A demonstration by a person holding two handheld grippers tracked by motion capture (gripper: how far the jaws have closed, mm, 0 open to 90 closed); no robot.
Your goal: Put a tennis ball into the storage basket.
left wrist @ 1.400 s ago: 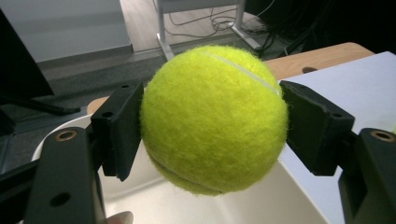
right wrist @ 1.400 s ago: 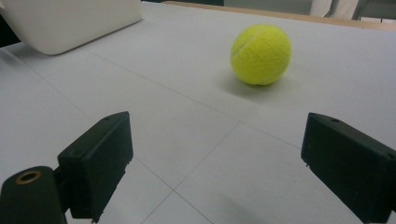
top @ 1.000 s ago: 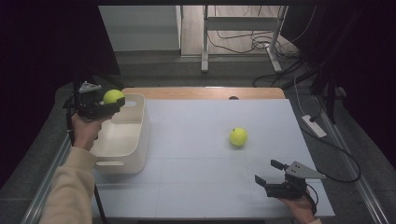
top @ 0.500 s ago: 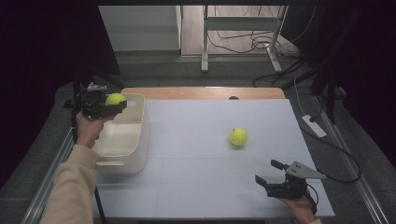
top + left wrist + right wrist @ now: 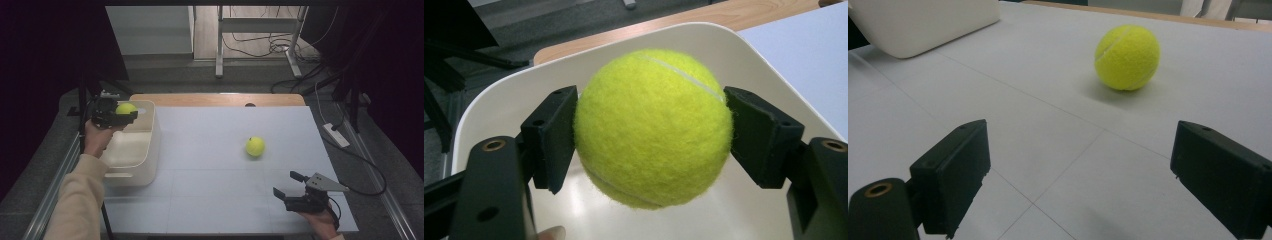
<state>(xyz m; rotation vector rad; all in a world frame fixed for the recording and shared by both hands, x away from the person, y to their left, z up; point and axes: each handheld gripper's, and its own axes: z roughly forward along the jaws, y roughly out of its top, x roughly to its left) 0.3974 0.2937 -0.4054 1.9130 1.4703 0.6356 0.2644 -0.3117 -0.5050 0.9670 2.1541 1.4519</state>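
My left gripper (image 5: 125, 114) is shut on a yellow tennis ball (image 5: 125, 108) and holds it above the far end of a white bin (image 5: 145, 150) at the table's left. In the left gripper view both black pads (image 5: 551, 135) press the ball's (image 5: 653, 125) sides, with the bin's (image 5: 494, 100) inside below. A second tennis ball (image 5: 255, 146) lies loose on the white table, right of centre. My right gripper (image 5: 287, 186) rests near the front right edge, open and empty. In the right gripper view that ball (image 5: 1127, 57) lies ahead, beyond the gripper (image 5: 1080, 175).
The white table top (image 5: 210, 165) has a wooden strip (image 5: 220, 99) along its far edge. In the right gripper view the bin's corner (image 5: 923, 25) stands at the far left. Cables and a power strip (image 5: 336, 135) lie on the floor off the right edge.
My left gripper with the ball has shifted slightly toward the far left end of the bin. The right gripper and the loose ball have kept still.
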